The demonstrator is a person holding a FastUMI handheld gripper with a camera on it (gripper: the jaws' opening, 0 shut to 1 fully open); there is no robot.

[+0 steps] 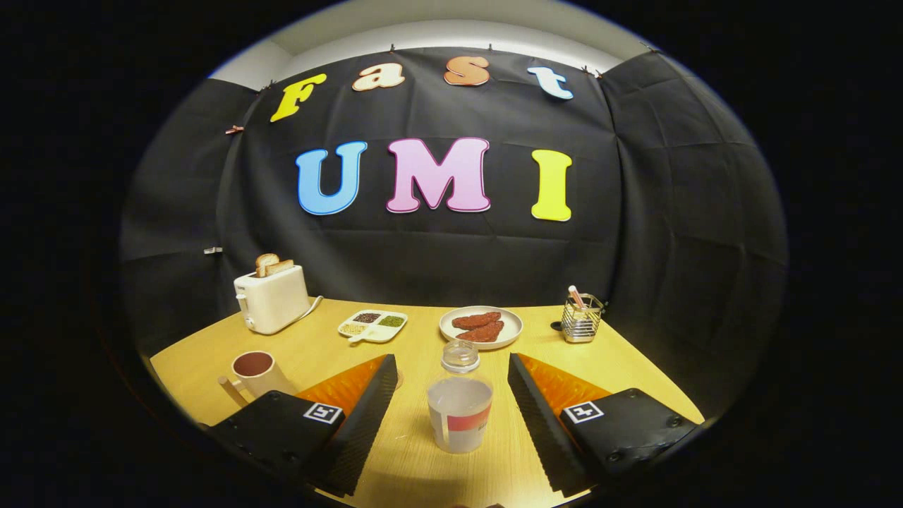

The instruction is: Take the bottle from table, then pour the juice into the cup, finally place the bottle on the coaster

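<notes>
Yellow wood table [423,339] against black cloth wall [437,261], cloth clipped along its top edge. Pale wall strip [451,32] above the cloth, lit. White toaster [271,300] with bread at table's far left; divided snack tray [372,326] and plate [481,327] right of toaster, wire holder [582,319] far right.

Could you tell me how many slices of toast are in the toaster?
2, side by side in the toaster slots: one slice on its outer side, the other nearer the divided tray.
</notes>
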